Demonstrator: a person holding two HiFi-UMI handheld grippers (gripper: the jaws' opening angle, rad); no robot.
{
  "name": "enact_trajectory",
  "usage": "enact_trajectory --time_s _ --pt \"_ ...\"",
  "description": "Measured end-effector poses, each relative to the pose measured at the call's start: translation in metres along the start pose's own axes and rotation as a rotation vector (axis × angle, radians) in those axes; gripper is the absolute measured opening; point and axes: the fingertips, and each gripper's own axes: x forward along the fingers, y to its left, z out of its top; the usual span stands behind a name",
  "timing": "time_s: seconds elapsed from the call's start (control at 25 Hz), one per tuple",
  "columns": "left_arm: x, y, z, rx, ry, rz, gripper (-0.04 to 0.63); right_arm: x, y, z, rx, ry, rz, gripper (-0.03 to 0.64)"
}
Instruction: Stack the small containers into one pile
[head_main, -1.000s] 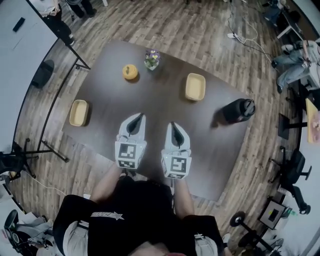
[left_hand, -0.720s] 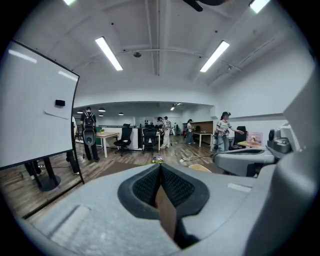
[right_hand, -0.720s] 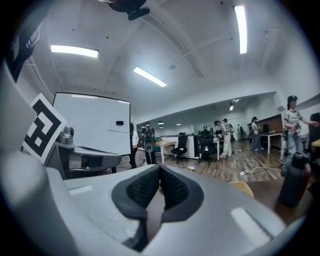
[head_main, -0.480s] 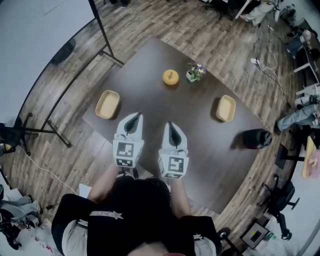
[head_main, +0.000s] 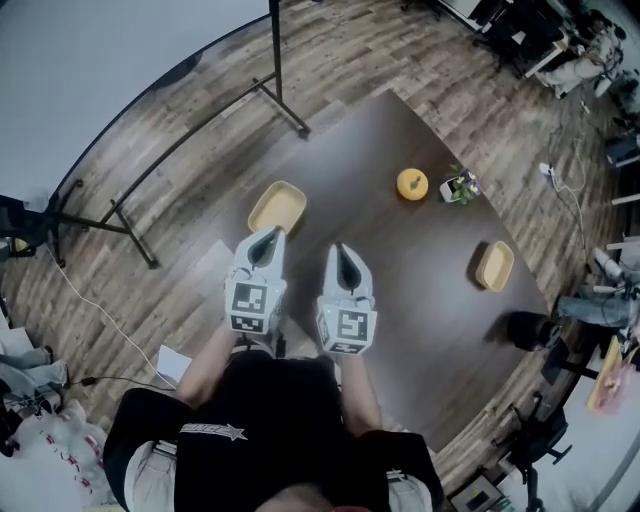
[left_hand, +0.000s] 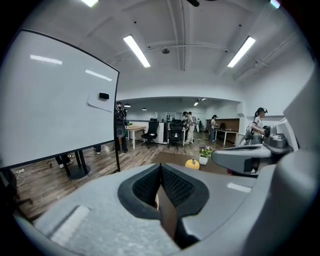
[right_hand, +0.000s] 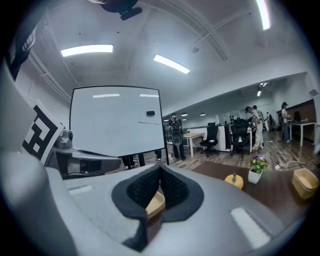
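Near container (head_main: 277, 208) lies just past my left gripper (head_main: 267, 238) — far container (head_main: 496, 266) well apart; right gripper (head_main: 344, 252) alongside, both pressed together, empty.

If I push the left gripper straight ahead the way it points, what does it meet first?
Probably the tan container just beyond the left gripper; depth is unclear, so it might pass above the rim.
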Motion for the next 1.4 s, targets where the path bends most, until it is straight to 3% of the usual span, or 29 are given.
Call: enact_trajectory --time_s 0.12,0.16,0.28,0.4,0.72,1.16,1.36,1.4 --pt "0.005 0.026 -0.024 -0.037 0.057 -0.047 0.016 0.028 0.027 -0.021 0.078 0.044 0.044 0.017" --pt "0.007 0.034 -0.032 -0.052 0.079 -0.060 0.045 0.036 0.035 -0.029 0.110 0.064 0.062 0.100" --pt "0.018 0.052 -0.055 -0.085 0.144 -0.109 0.241 0.061 0.052 -0.054 0.180 0.127 0.073 0.189" --pt "0.031 0.067 -0.077 -0.068 0.204 -0.133 0.289 0.079 0.056 -0.079 0.237 0.187 0.048 0.225" --pt "0.058 0.095 -0.130 -0.058 0.325 -0.160 0.296 0.102 0.055 -0.140 0.295 0.318 -0.025 0.225" --pt "0.090 0.103 -0.189 -0.061 0.437 -0.194 0.271 0.130 0.052 -0.195 0.339 0.414 -0.031 0.225" --pt "0.096 0.100 -0.199 -0.049 0.466 -0.192 0.226 0.132 0.049 -0.205 0.347 0.442 -0.015 0.220" --pt "0.095 0.099 -0.200 -0.048 0.470 -0.191 0.191 0.131 0.049 -0.207 0.345 0.448 -0.015 0.185"
